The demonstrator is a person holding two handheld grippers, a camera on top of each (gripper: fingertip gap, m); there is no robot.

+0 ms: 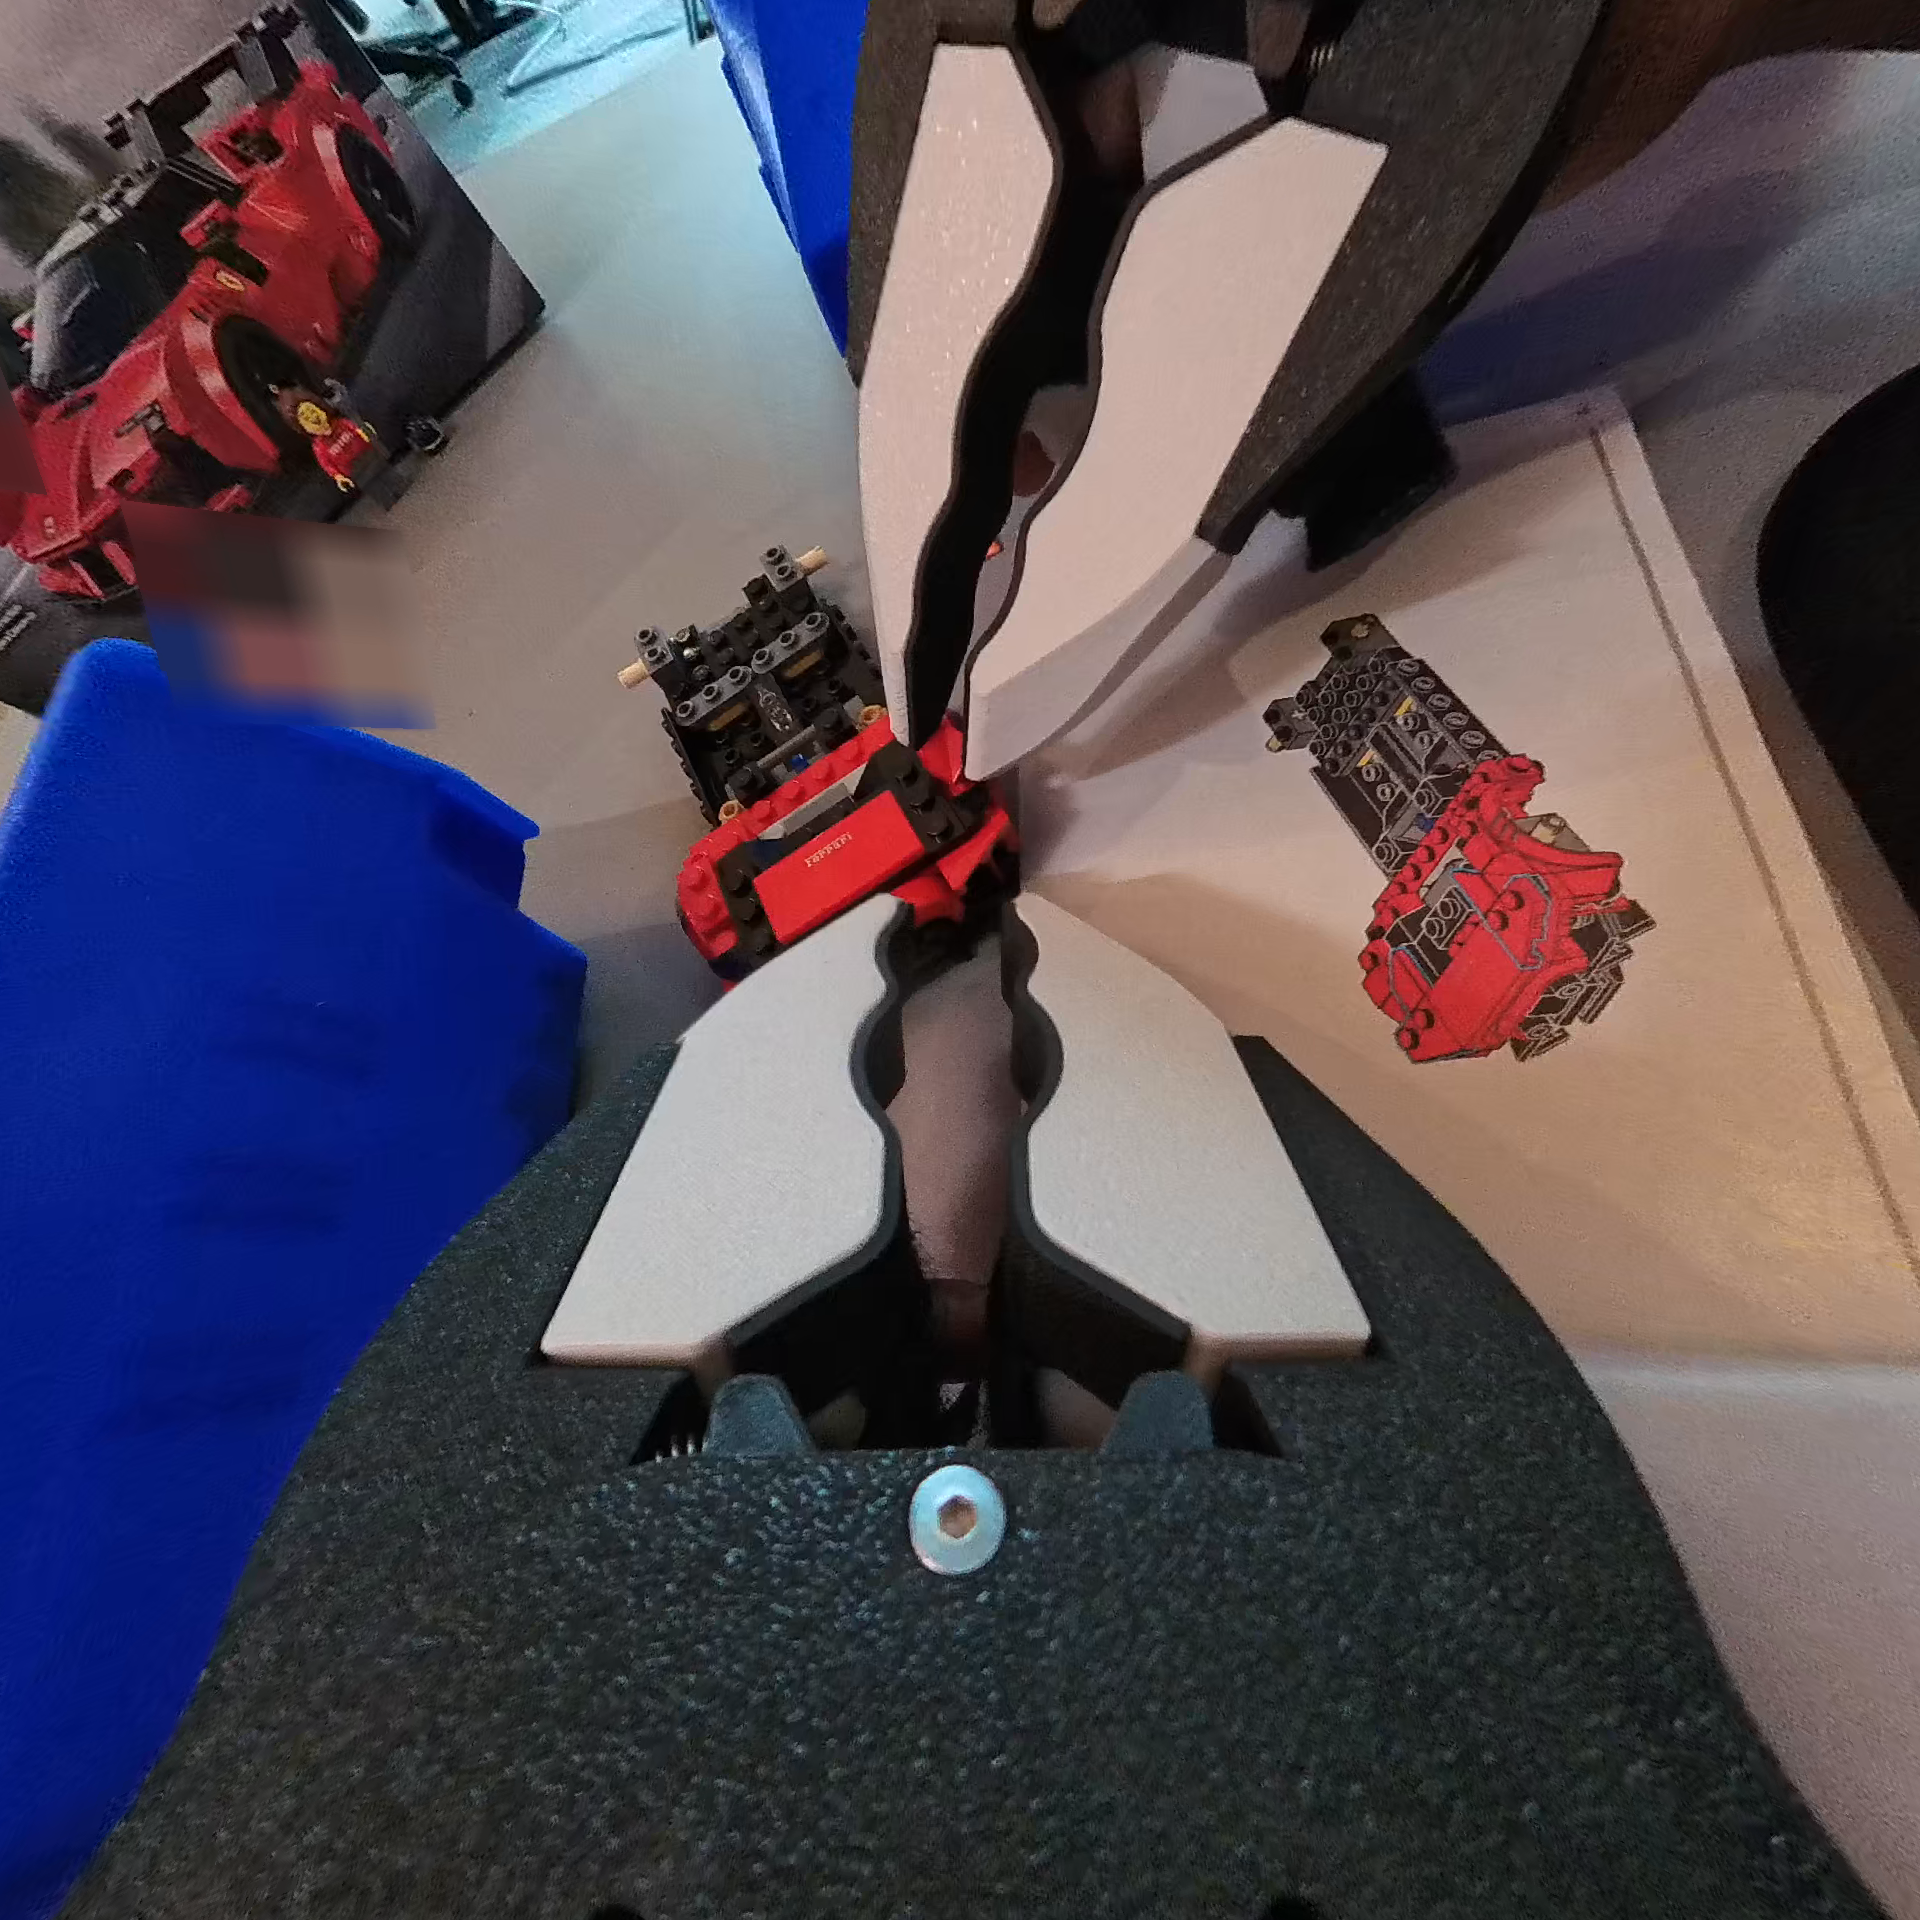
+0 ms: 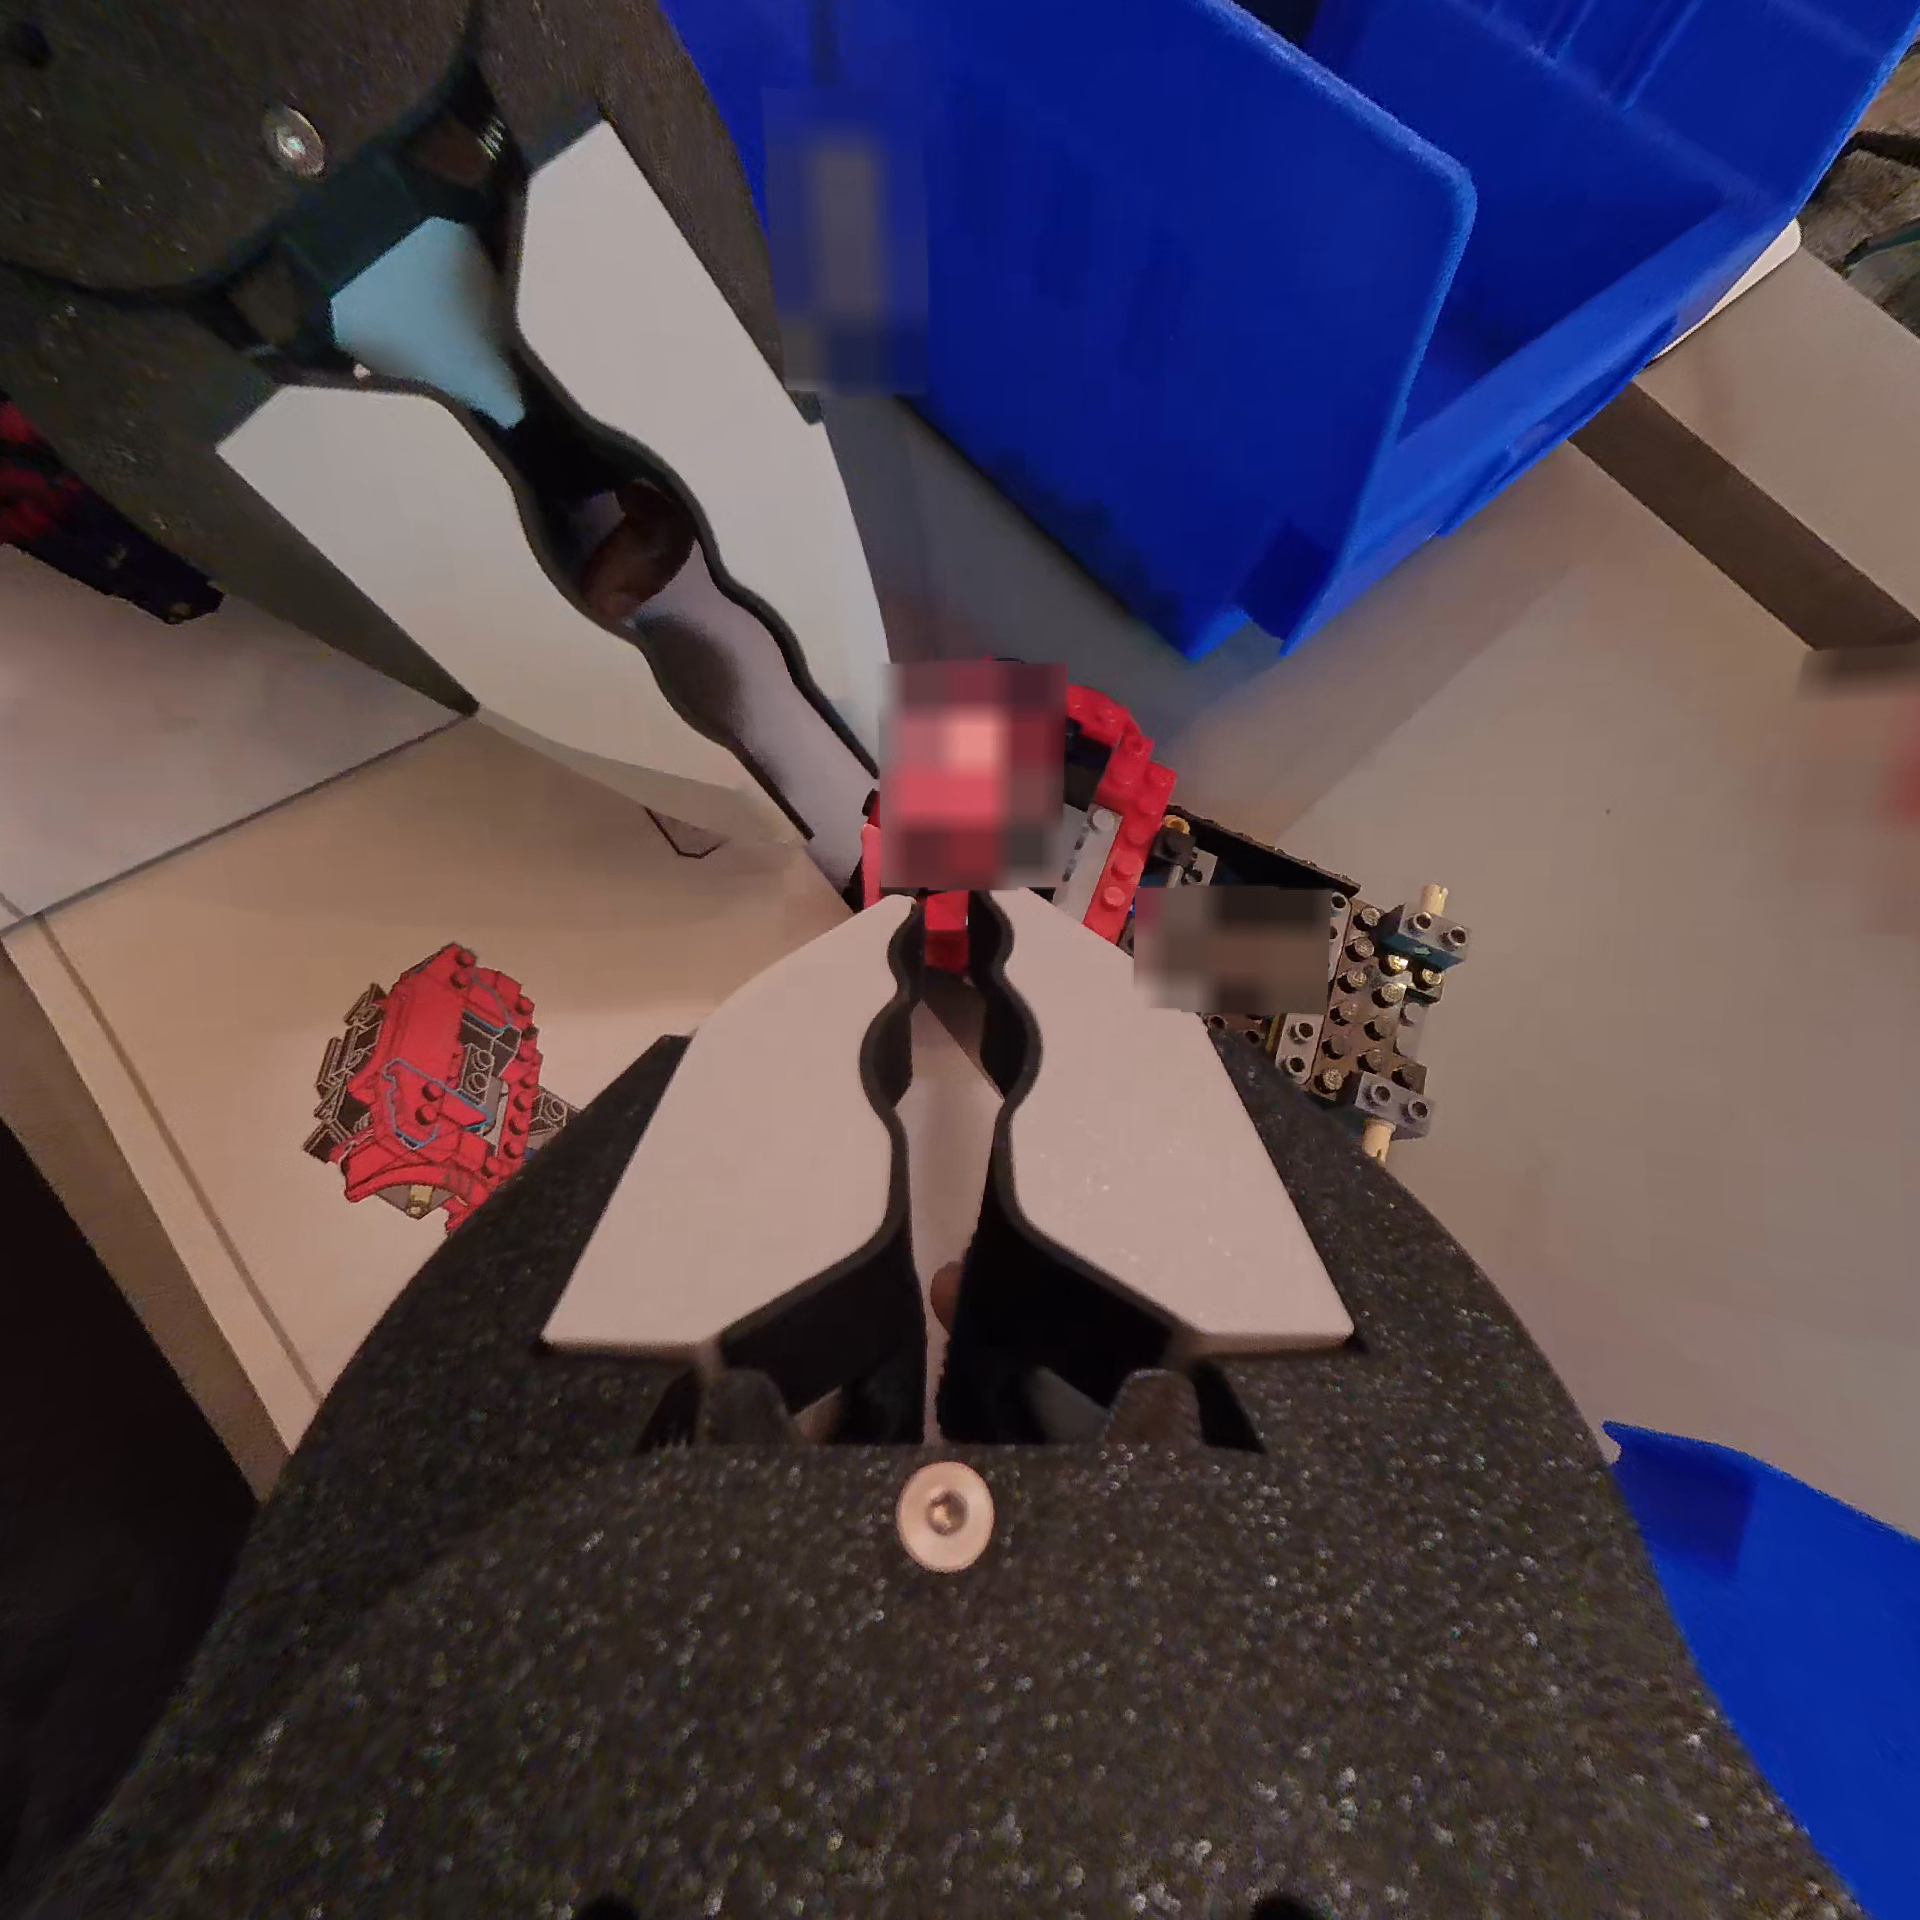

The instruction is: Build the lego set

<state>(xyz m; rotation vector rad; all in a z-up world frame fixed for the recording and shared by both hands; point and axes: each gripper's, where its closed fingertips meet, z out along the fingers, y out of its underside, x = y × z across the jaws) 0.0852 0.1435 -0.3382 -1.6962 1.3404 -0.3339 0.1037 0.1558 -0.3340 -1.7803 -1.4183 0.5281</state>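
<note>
We see the car (image 1: pixel 831 821), half built with a red nose and a black studded chassis, sitting on the counter (image 1: pixel 665 343) at the centre of both wrist views. In the left wrist view our left tongs (image 1: pixel 951 914) reach up from 6 o'clock, their tips nearly closed at the car's red end; whether they pinch a brick there we cannot tell. Our right tongs (image 1: pixel 940 748) come down from 12 o'clock, tips close together and touching the red part. In the right wrist view the right tongs (image 2: pixel 945 925) are clenched on a small red piece (image 2: pixel 943 940) of the car (image 2: pixel 1132 821), while the left tongs (image 2: pixel 842 852) enter from 10 o'clock. The manual (image 1: pixel 1558 1195) lies open at 3 o'clock of the car in the left view, showing a drawing of the build. A blue bin (image 1: pixel 229 1091) stands at 9 o'clock, the box (image 1: pixel 260 270) at 10 o'clock.
</note>
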